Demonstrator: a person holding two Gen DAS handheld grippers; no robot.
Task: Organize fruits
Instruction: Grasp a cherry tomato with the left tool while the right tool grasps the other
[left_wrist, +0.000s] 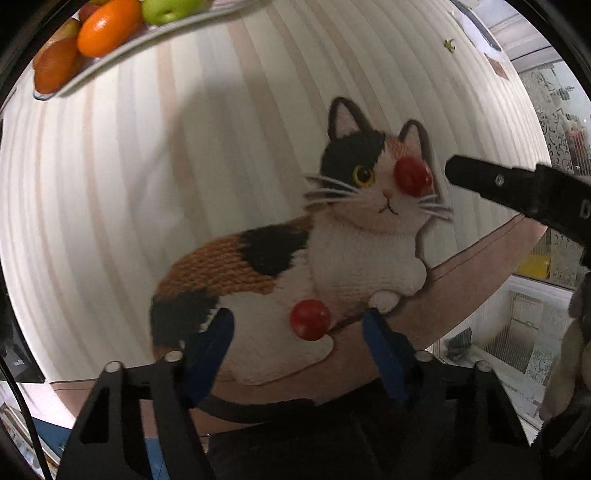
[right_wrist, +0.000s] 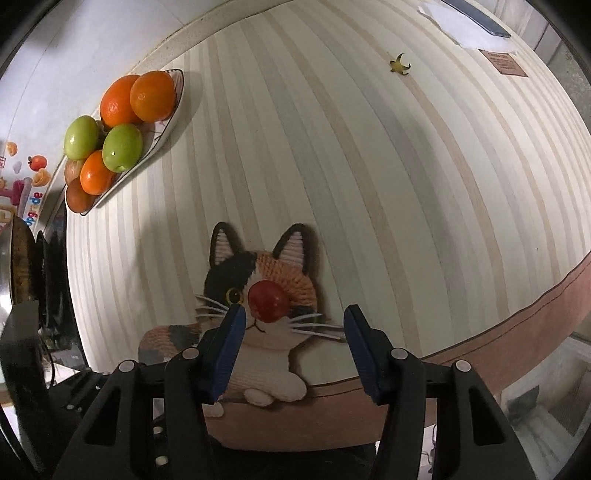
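Note:
A cat-shaped knitted mat (left_wrist: 332, 266) lies on the striped table. Two small red tomatoes rest on it. One tomato (left_wrist: 309, 319) sits on the cat's belly between the blue fingers of my left gripper (left_wrist: 297, 332), which is open and clear of it. The other tomato (right_wrist: 267, 301) sits on the cat's face (left_wrist: 413, 176), between the fingers of my right gripper (right_wrist: 294, 325). It is close to the left finger, and that gripper is open too. A white plate (right_wrist: 173, 114) at the far left holds oranges (right_wrist: 152, 96) and green fruits (right_wrist: 122, 147).
A small yellow star-shaped scrap (right_wrist: 400, 64), papers (right_wrist: 469, 29) and a brown card (right_wrist: 504, 62) lie at the far right. The table's brown front edge (right_wrist: 480, 339) runs just behind the mat. The fruit plate (left_wrist: 110, 61) is at the top left in the left wrist view.

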